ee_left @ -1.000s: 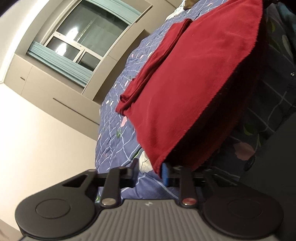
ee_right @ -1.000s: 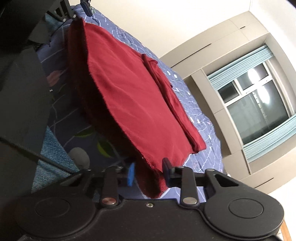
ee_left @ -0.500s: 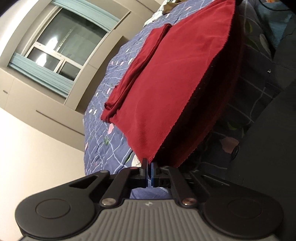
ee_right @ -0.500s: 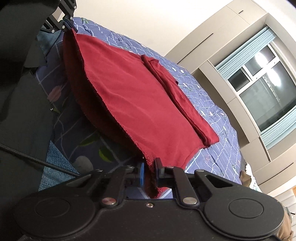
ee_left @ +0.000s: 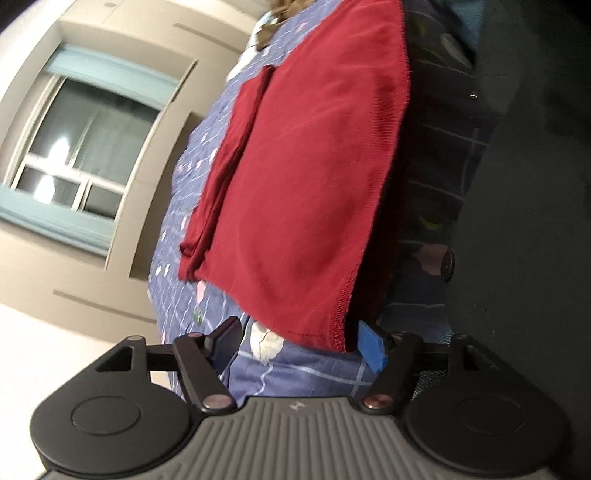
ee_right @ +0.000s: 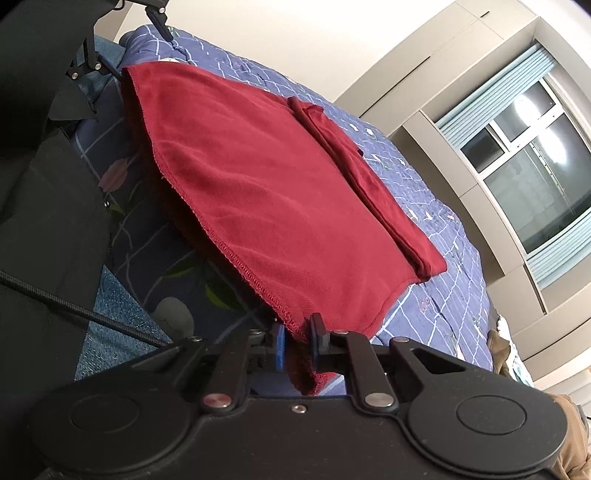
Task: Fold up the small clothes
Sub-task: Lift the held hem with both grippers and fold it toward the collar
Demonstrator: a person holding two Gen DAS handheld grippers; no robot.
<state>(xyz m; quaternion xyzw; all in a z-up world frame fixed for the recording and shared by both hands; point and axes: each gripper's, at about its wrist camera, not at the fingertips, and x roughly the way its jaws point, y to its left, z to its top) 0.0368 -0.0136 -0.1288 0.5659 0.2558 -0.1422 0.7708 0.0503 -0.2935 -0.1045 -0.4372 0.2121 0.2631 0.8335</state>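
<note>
A dark red garment [ee_left: 306,177] lies on a blue patterned bedspread [ee_left: 295,373], with one side folded over into a narrow strip [ee_left: 225,166]. My left gripper [ee_left: 299,343] is open, its jaws wide apart around the near hem corner without pinching it. In the right wrist view the same garment [ee_right: 266,192] stretches away, and my right gripper [ee_right: 298,347] is shut on its other hem corner, cloth bunched between the pads. The left gripper shows at the far top left of that view [ee_right: 110,55].
The bedspread [ee_right: 436,295] runs toward a wall of beige cabinets and a window [ee_right: 528,140]. A black cable [ee_right: 74,314] and dark clothing of the person are at the near side. Other clothes lie at the bed's far end [ee_left: 273,18].
My left gripper, shut on the hem corner half a second ago, has opened wide and let the cloth go. My right gripper has stayed shut on its corner. The hem now lies lower and flatter.
</note>
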